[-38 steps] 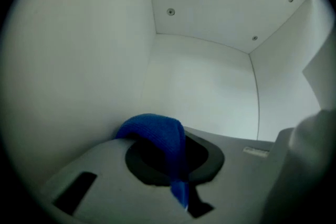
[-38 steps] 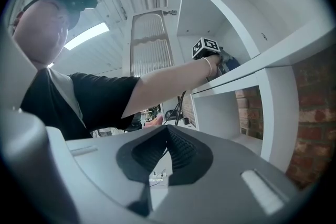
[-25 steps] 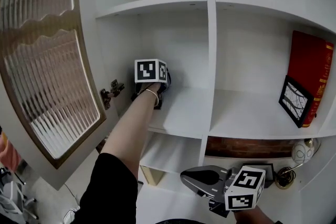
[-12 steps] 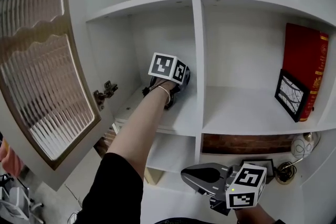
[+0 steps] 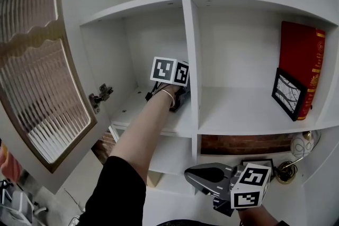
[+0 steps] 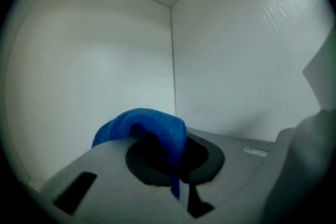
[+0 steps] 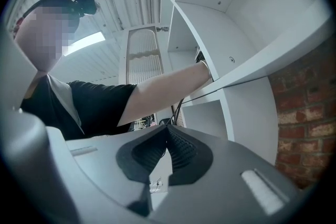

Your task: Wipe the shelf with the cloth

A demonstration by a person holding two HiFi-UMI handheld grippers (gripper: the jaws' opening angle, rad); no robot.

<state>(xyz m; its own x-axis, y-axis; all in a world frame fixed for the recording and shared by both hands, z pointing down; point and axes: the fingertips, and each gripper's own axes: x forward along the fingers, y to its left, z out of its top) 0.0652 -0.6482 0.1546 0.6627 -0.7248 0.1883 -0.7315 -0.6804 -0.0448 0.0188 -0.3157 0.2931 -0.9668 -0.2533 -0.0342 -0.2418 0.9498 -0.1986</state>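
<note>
you face a white shelving unit [image 5: 192,34] split by an upright divider, with its ribbed-glass door [image 5: 37,87] swung open at your left. your left arm [image 5: 143,135] reaches into the left compartment, just above the shelf [image 5: 132,109], close to the divider. in the right compartment a red book [image 5: 299,71] stands upright against the far side, and a small framed picture [image 5: 286,93] leans in front of it, touching it. your right gripper [image 5: 204,177] hangs low, below the shelf level and well apart from the other one; its jaws are pressed together with nothing between them. your left gripper [image 6: 176,149] sits deep in the left compartment, pointed at the back corner where the rear wall meets the divider. its jaws are closed on the blue cloth [image 6: 152,123], which bunches up over the top of them and hangs in a thin fold down through the gap. from the head view you cannot tell whether the cloth touches the shelf, since the marker cube and your wrist cover it.
</note>
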